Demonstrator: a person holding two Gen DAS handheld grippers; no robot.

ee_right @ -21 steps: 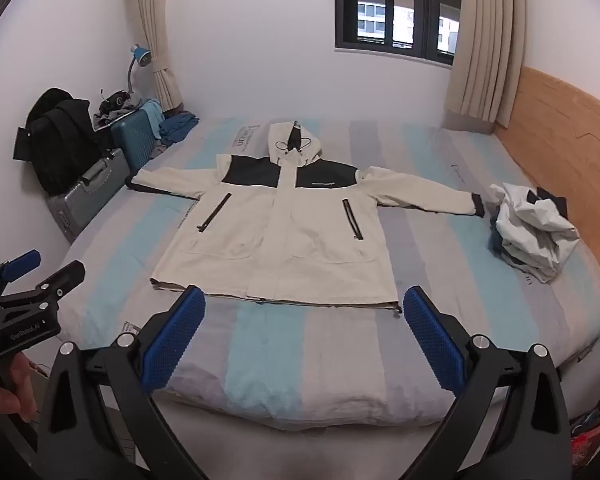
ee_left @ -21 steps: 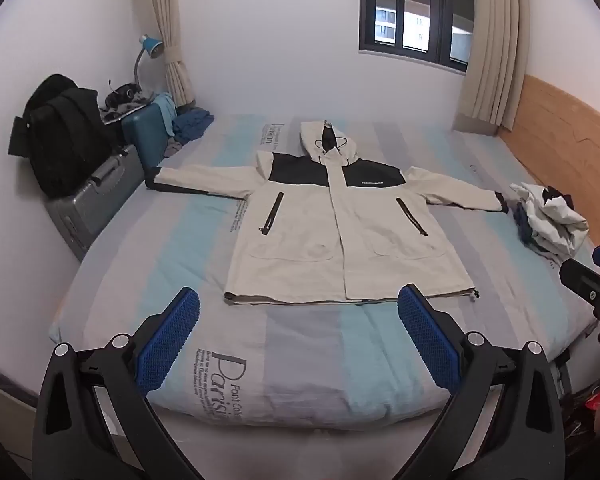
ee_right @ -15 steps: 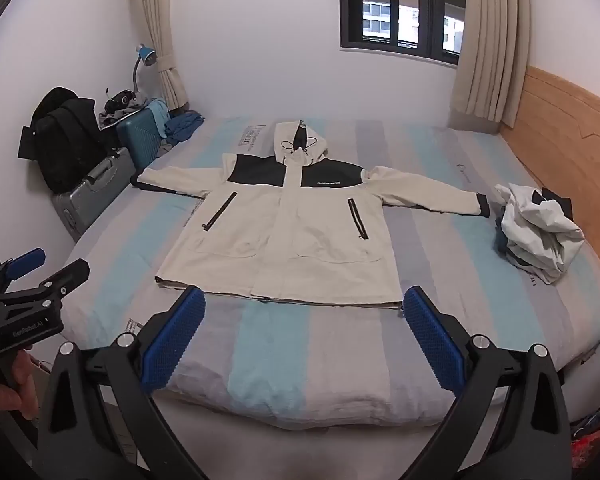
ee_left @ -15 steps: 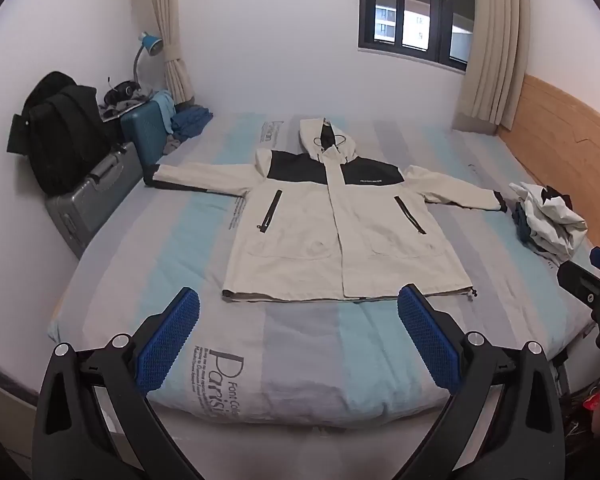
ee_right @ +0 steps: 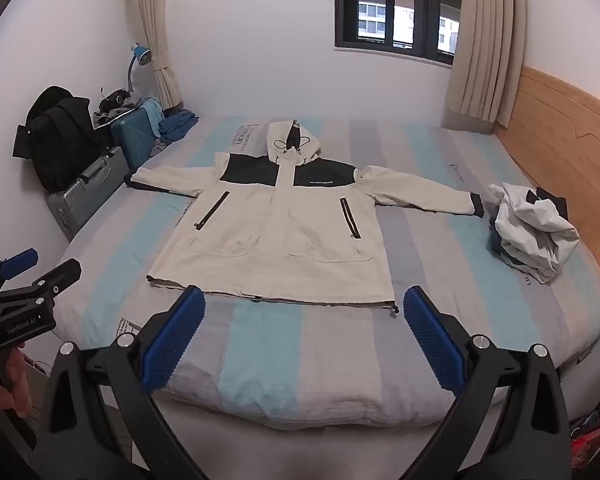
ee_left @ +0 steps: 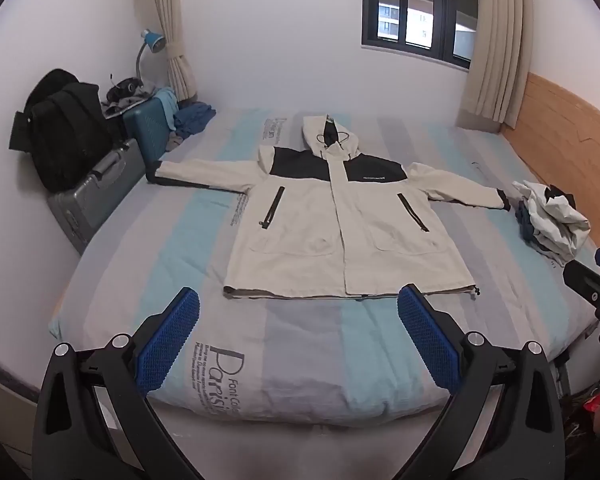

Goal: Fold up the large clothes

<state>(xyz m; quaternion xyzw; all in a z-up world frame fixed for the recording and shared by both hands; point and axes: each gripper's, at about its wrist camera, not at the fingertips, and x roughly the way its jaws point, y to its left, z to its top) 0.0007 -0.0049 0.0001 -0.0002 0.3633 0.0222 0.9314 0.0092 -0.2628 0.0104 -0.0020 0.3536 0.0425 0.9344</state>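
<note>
We see the striped bed (ee_left: 148, 264) filling mid-frame, the cream jacket (ee_left: 340, 224) spread flat at its centre, above both grippers. Our left gripper (ee_left: 298, 340) and right gripper (ee_right: 302, 338) gape wide at lower frame, empty, short of its hem.

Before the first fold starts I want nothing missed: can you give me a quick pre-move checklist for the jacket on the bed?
1. Jacket lies flat, front up, both sleeves spread out: ok.
2. Hood laid flat above the collar: ok.
3. Left gripper open, nothing between its pads: ok.
4. Right gripper open, nothing between its pads: ok.
5. Space beside the sleeves: not ok on the headboard side, where the pile of clothes sits close to the cuff.
6. Front zip closed all the way: cannot tell.
</note>
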